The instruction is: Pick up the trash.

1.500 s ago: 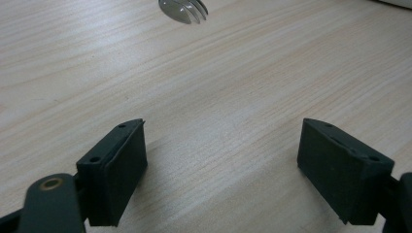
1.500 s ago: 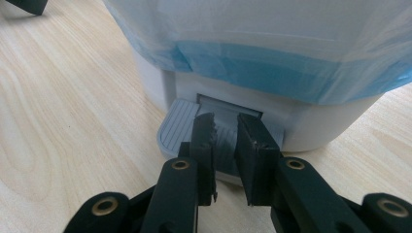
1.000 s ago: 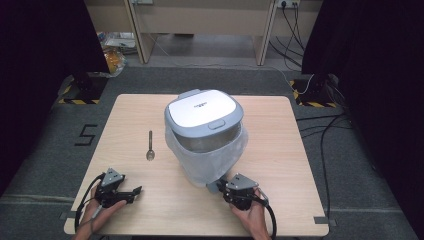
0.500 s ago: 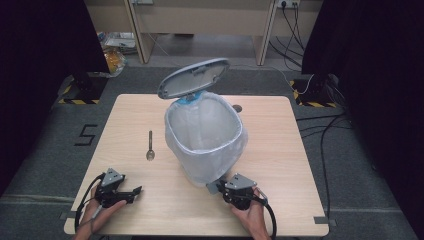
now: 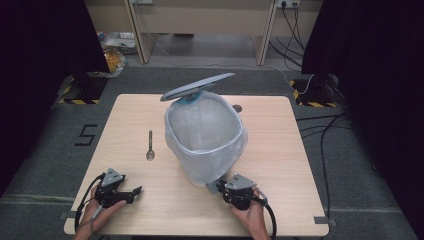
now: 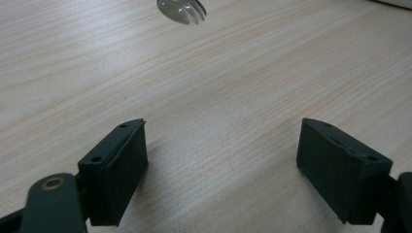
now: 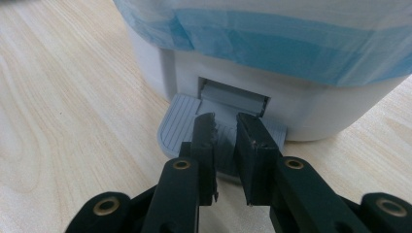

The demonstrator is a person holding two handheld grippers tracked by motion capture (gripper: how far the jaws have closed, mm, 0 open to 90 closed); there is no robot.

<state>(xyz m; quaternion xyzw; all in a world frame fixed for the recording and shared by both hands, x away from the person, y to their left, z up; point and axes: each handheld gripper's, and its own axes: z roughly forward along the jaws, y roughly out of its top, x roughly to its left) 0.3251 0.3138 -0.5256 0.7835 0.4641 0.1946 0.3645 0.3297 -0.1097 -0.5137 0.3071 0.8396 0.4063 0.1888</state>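
Observation:
A white pedal bin (image 5: 205,145) lined with a pale blue bag (image 7: 272,43) stands mid-table, its grey lid (image 5: 197,87) swung up at the back. My right gripper (image 5: 225,189) is at the bin's front base. Its jaws (image 7: 226,119) are shut with nothing between them, and their tips rest on the ribbed grey pedal (image 7: 177,126). My left gripper (image 5: 135,192) lies near the front left of the table, jaws (image 6: 223,141) wide open over bare wood. A metal utensil with short tines (image 5: 150,146) lies ahead of it, its head (image 6: 182,8) at the top edge of the left gripper view.
The wooden table (image 5: 280,150) has bare room left and right of the bin. A small round dark object (image 5: 237,108) sits behind the bin. Cables (image 5: 320,125) trail on the floor at the right.
The bin's lid, closed a second ago, has swung up and now stands higher than half a second ago. Both hands have kept their places.

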